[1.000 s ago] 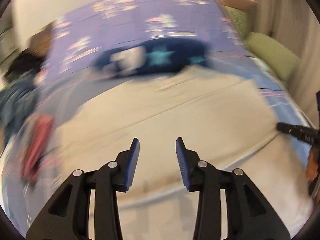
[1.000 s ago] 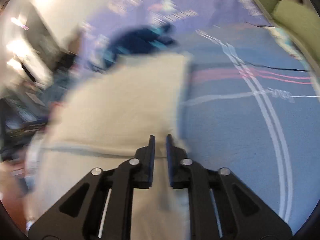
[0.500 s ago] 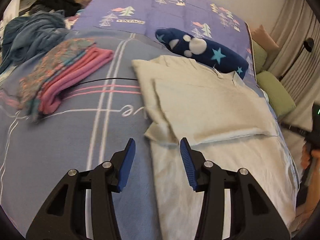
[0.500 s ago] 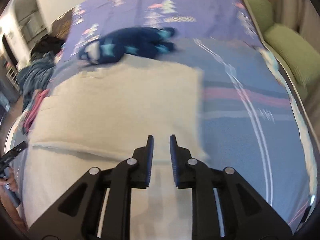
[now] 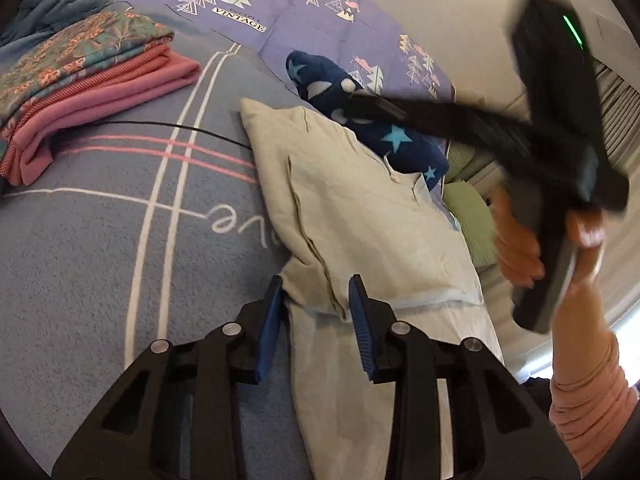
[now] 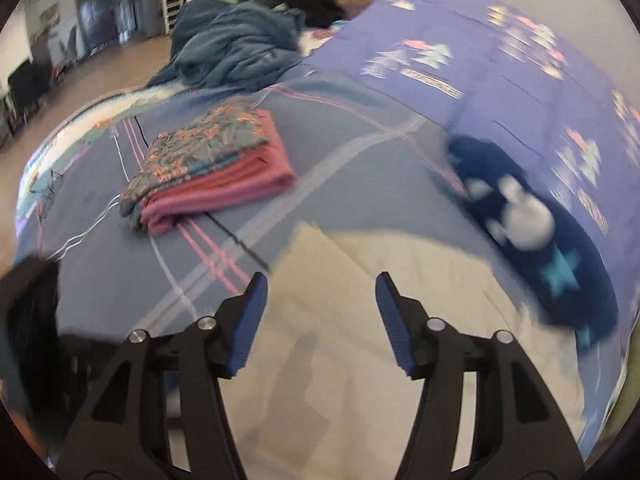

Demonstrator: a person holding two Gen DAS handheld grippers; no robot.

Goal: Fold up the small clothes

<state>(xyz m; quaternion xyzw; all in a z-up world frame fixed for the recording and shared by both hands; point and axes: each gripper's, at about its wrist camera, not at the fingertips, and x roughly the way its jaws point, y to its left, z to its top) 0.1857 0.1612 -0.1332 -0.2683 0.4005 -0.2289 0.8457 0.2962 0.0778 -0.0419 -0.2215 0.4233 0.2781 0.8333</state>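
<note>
A cream garment [image 5: 360,232] lies partly folded on the blue bedspread [image 5: 100,240]. My left gripper [image 5: 316,300] is open, its blue pads on either side of the folded corner at the garment's left edge. My right gripper [image 6: 320,300] is open wide and empty, above the cream garment [image 6: 340,360]. In the left wrist view the right gripper's body [image 5: 560,120], held by a hand, is raised over the garment's far right side.
A stack of folded clothes [image 5: 80,80], floral on pink, lies at the left; it also shows in the right wrist view [image 6: 212,168]. A navy star cushion [image 5: 360,120] lies behind the garment. A teal blanket heap [image 6: 236,48] and a thin black cable [image 5: 160,126] lie further off.
My left gripper moved forward onto the garment's folded corner. My right gripper opened wide, lifted and swung left toward the stack side. The views sharpened from heavy blur.
</note>
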